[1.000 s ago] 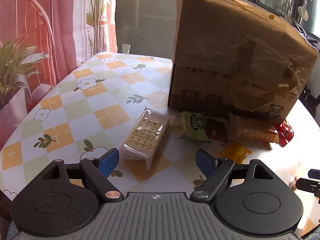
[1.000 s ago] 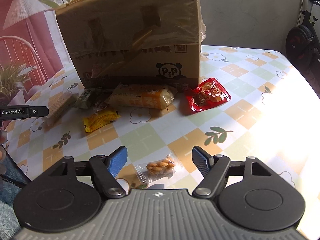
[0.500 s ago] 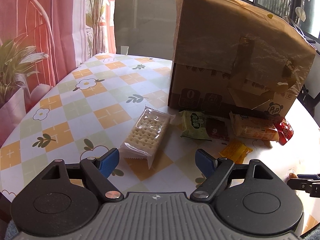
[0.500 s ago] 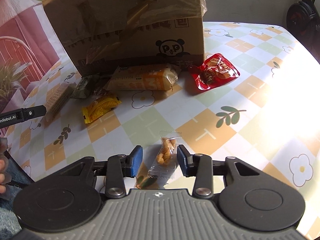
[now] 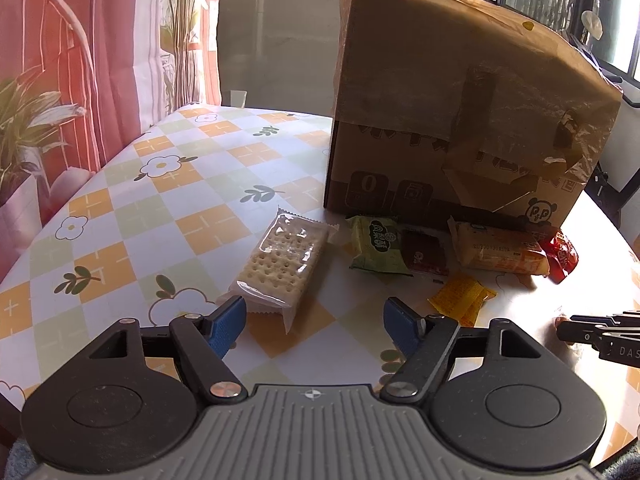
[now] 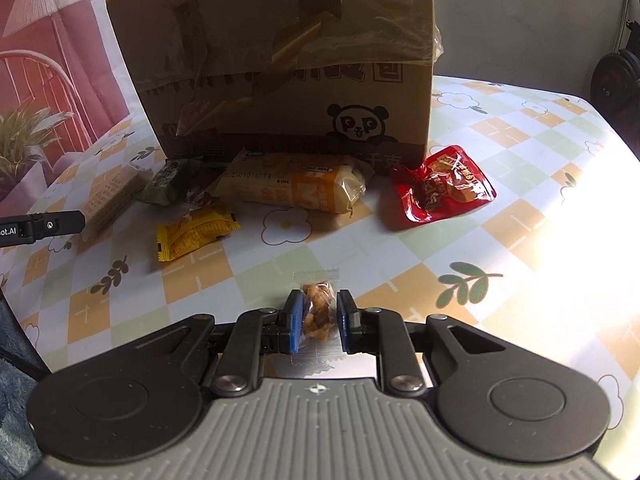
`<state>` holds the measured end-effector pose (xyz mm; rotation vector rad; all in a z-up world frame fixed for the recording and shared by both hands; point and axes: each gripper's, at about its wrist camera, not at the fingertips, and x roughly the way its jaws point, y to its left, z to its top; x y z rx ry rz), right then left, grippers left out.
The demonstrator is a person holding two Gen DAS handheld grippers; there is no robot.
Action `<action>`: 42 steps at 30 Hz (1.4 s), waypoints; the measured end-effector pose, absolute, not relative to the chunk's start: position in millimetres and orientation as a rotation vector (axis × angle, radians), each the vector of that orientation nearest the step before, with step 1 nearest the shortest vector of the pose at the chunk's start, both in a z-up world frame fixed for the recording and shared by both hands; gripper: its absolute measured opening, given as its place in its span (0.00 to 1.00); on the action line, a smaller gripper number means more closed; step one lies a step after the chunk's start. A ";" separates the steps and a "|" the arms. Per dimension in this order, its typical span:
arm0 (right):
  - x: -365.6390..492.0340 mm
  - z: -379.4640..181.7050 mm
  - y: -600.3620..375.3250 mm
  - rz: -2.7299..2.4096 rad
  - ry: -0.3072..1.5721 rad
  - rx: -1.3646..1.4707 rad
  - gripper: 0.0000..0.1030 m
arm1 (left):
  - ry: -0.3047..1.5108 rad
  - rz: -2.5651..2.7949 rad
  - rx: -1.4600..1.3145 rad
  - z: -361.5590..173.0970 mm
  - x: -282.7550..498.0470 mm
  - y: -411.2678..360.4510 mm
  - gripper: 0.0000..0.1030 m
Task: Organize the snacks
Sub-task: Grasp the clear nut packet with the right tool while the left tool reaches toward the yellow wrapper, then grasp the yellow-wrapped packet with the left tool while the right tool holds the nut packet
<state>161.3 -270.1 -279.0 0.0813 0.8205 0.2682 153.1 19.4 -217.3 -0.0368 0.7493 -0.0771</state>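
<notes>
My right gripper point(image 6: 318, 314) is shut on a small clear packet of brown fried snacks point(image 6: 317, 307), just above the tablecloth. My left gripper point(image 5: 314, 320) is open and empty, right behind a clear cracker pack point(image 5: 281, 266). Further snacks lie in a row before a cardboard box point(image 6: 280, 60): a green packet point(image 5: 377, 249), a dark red packet point(image 5: 425, 252), an orange bread bar point(image 6: 296, 188), a yellow packet point(image 6: 196, 232) and a red pouch point(image 6: 444, 188). The right gripper's tip shows at the left wrist view's right edge point(image 5: 600, 330).
The table point(image 5: 168, 200) has a checked flower-print cloth; its left edge drops off near a potted plant point(image 5: 24, 128) and pink curtain. The tall box point(image 5: 460, 120) blocks the far side. An exercise machine point(image 6: 616, 80) stands beyond the right edge.
My right gripper closed from wide open onto the fried-snack packet and turned it upright between the pads. My left gripper stayed open and barely moved.
</notes>
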 end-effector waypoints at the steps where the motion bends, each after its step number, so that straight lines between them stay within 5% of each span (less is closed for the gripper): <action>1: 165.9 -279.6 -268.9 0.270 0.812 0.071 0.19 | 0.752 -0.080 -0.034 -217.7 153.0 19.1 0.73; 13: 178.1 -297.8 -264.4 0.309 0.654 -0.006 0.19 | 0.776 -0.134 -0.017 -220.2 161.8 10.3 0.72; 25: 173.6 -299.1 -277.5 0.335 0.637 0.074 0.19 | 0.812 -0.449 0.102 -231.1 196.1 -61.5 0.56; 36: 174.0 -299.6 -277.1 0.348 0.635 0.083 0.20 | 0.852 -0.462 0.183 -252.3 213.9 -87.9 0.55; 39: 174.5 -299.8 -278.3 0.351 0.635 0.092 0.19 | 0.838 -0.441 0.232 -253.5 213.2 -95.0 0.38; 42: 174.3 -299.8 -279.4 0.353 0.636 0.101 0.20 | 0.843 -0.432 0.174 -252.4 210.5 -90.5 0.33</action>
